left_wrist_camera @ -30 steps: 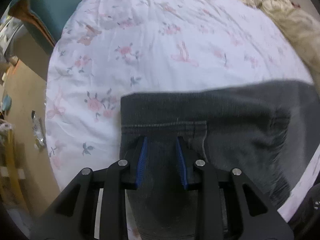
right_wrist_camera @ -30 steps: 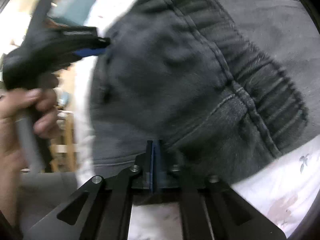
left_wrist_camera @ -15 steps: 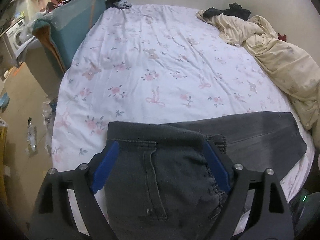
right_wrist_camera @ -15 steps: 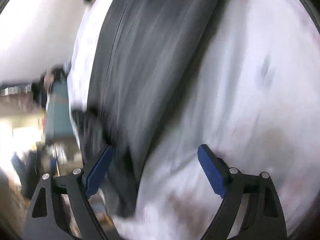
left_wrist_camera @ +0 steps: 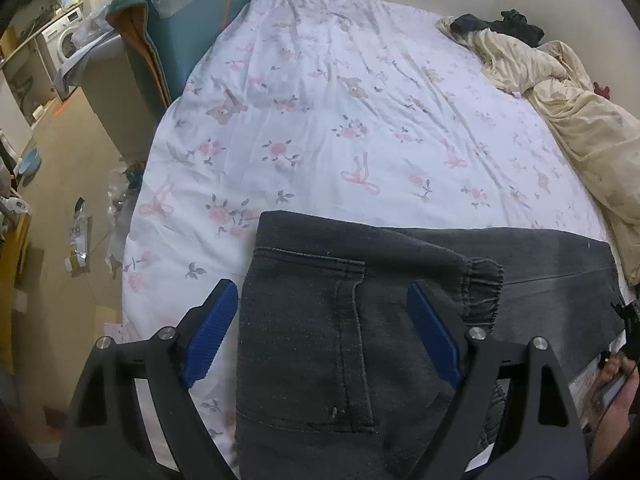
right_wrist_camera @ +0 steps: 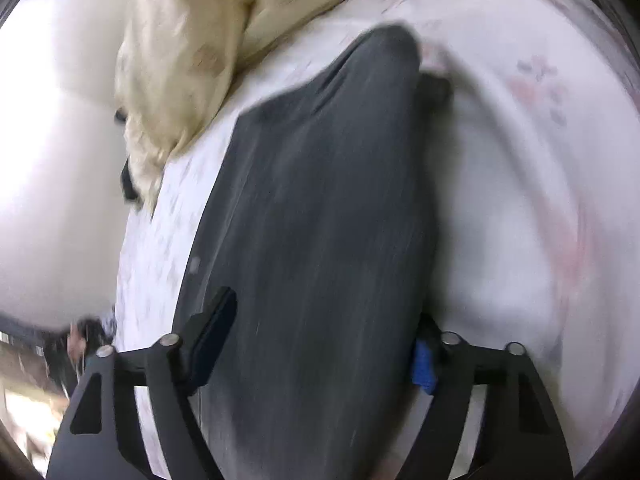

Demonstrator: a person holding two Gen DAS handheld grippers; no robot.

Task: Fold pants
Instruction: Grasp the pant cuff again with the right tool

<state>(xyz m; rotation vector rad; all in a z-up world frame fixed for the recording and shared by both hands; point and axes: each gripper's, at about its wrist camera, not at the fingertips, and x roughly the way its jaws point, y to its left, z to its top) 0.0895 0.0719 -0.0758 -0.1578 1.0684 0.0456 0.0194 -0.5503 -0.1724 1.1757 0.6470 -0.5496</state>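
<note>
Dark grey pants (left_wrist_camera: 320,340) lie on the floral bed sheet (left_wrist_camera: 340,120) near its front edge. The waist end with a back pocket is folded over the legs, which stretch to the right. My left gripper (left_wrist_camera: 322,334) is open above the folded waist part, its blue pads on either side of the pocket. In the blurred right wrist view the pants leg (right_wrist_camera: 320,220) runs away from me toward the hem. My right gripper (right_wrist_camera: 320,340) is open and straddles the leg.
A crumpled cream blanket (left_wrist_camera: 568,92) lies along the bed's right side and shows in the right wrist view (right_wrist_camera: 192,48). A teal cushion (left_wrist_camera: 188,20) stands at the bed's left. Floor with litter (left_wrist_camera: 78,240) lies to the left.
Both grippers opened and let go of the pants, which now lie folded on the bed. The left gripper pulled back and up. The right gripper swung over to the leg.
</note>
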